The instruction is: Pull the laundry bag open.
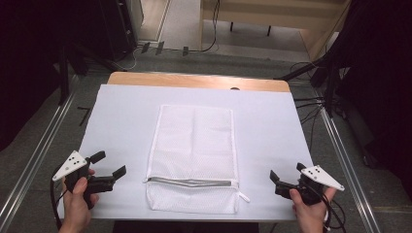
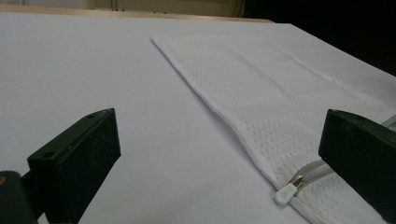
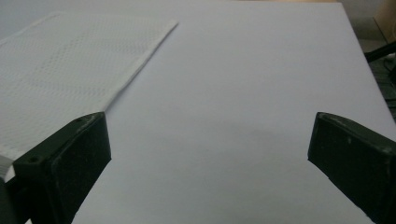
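High view: white mesh laundry bag (image 1: pixel 194 155) lies flat mid-bench on the white sheet (image 1: pixel 126 116) that covers most of the wooden bench (image 1: pixel 194 79). Long axis runs near-to-far, near end close to the near edge. Grey zipper (image 1: pixel 190 182) runs across the bag near its near end; it reads as closed, though detail is coarse. White pull tab (image 1: pixel 243 196) sticks out off the bag's right edge, toward the near-right corner. Left gripper (image 1: pixel 108 164) sits by the near-left corner, held in the left hand (image 1: pixel 77 206), jaws spread, empty, pointing right toward the bag, clear of it. Right gripper (image 1: pixel 287 174) by the near-right corner in the right hand (image 1: pixel 308 211), jaws spread, empty, pointing left at the bag, near the pull tab but apart from it. Grey triangular plates on top of both. Cables and dark stands on the floor around the bench.

Left gripper view: left gripper (image 2: pixel 219 154) jaws wide apart, nothing between the pads except sheet and the bag's corner farther off. Bag (image 2: pixel 261 88) runs diagonally away at right. Zipper end (image 2: pixel 313 171) and a white tab (image 2: pixel 286 192) just beside the right-hand jaw; contact not evident.

Right gripper view: right gripper (image 3: pixel 210 149) jaws wide apart, bare sheet (image 3: pixel 243 93) between them. Bag (image 3: pixel 65 70) at upper left, its edge passing behind the left-hand jaw. Cannot tell if that jaw touches the fabric.
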Demonstrator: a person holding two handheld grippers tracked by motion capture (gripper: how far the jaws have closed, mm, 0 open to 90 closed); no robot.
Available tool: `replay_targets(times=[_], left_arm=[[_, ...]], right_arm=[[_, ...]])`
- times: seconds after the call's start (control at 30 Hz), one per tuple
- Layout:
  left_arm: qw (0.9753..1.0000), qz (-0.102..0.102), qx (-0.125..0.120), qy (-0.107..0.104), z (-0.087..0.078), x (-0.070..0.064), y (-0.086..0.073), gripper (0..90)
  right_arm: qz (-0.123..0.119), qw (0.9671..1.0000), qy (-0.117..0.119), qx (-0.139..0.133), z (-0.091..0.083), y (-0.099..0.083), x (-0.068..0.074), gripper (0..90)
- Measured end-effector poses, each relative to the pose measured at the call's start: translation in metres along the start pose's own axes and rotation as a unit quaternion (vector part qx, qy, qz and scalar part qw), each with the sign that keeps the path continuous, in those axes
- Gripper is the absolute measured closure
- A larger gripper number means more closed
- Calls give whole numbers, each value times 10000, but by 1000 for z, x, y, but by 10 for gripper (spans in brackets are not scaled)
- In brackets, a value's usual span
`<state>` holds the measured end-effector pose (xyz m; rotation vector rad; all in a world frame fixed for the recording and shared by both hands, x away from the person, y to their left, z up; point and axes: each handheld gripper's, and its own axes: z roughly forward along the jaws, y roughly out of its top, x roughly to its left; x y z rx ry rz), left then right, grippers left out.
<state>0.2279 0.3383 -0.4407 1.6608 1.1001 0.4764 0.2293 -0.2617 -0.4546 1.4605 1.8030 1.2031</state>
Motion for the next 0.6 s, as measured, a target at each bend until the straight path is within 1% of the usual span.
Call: replay_targets(times=[0.07,0.1,0.13,0.2,0.23,0.27,0.3,0.4,0.47,0.57,0.6], left_arm=[[9999,32,8,96,-1,3,0,0],[9999,32,8,96,-1,3,0,0],[9999,23,-6,106,-2,4,0,0],[9999,6,-32,153,-5,9,-1,0],[9999,6,-32,153,-5,9,-1,0],[9999,-18,-52,160,-6,10,-1,0],[9998,-37,-62,159,-7,12,-1,0],[9998,-37,-55,202,-7,13,-1,0],[9997,-32,-43,227,-6,13,-2,0],[9997,13,9,240,-5,13,-2,0],[9996,43,39,282,-5,13,-3,0]], right_arm=[[49,10000,-83,-5,-1,0,-8,0],[49,10000,-83,-5,-1,0,-8,0],[78,9999,-150,-34,-3,-1,-17,0],[167,9996,-220,-82,-5,-2,-28,0],[167,9996,-220,-82,-5,-2,-28,0],[210,9994,-248,-91,-6,-3,-33,0],[350,9988,-314,-110,-7,-5,-41,0],[449,9983,-346,-116,-9,-6,-46,0],[448,9983,-360,-137,-9,-6,-47,0],[377,9986,-360,-110,-8,-6,-43,0],[346,9988,-343,-102,-7,-6,-41,0]])
